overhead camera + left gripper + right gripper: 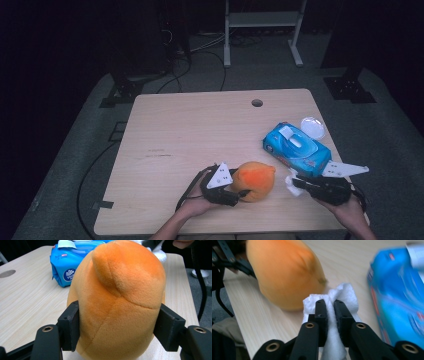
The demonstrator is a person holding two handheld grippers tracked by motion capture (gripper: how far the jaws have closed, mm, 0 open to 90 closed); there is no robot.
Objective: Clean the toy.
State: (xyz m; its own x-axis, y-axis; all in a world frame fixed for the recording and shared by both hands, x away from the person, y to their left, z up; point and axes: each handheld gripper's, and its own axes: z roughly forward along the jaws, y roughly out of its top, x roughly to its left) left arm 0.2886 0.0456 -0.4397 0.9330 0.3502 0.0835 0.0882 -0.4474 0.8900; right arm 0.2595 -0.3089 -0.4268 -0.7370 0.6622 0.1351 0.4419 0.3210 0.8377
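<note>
Landmark: the orange plush toy (254,181), which sits near the table's near edge, a little right of the middle.
Left gripper (239,194): comes at the toy from its left; in the left gripper view its two black jaws press into the plush on both sides, part-way closed and clamped on the toy (117,302).
Right gripper (292,185): just right of the toy; in the right gripper view its jaws stand nearly together with a crumpled white tissue (334,315) pinched between them, and the tissue reaches close to the toy's lower side.
Tissue in the high view: a white wad (291,183) at the right gripper's tip, between the toy and the blue pack.
Blue tissue pack (296,148): behind and to the right of the toy, lying at a slant, near the table's right edge.
Clear round lid (312,127): farther behind the pack, at the right edge.
Open room: the wooden table (200,130) is bare behind and to the left of the toy, out to a round hole (257,103) near the far edge.
Edges: both hands work close to the near edge.
View differences: the high view gives the table's whole outline and the floor with its cables; the left gripper view gives the toy's seams and a raised plush lobe.
Writing: the pack (67,267) carries a round white logo with letters that look like "Vind", the rest unreadable; the right gripper view blurs the pack.
</note>
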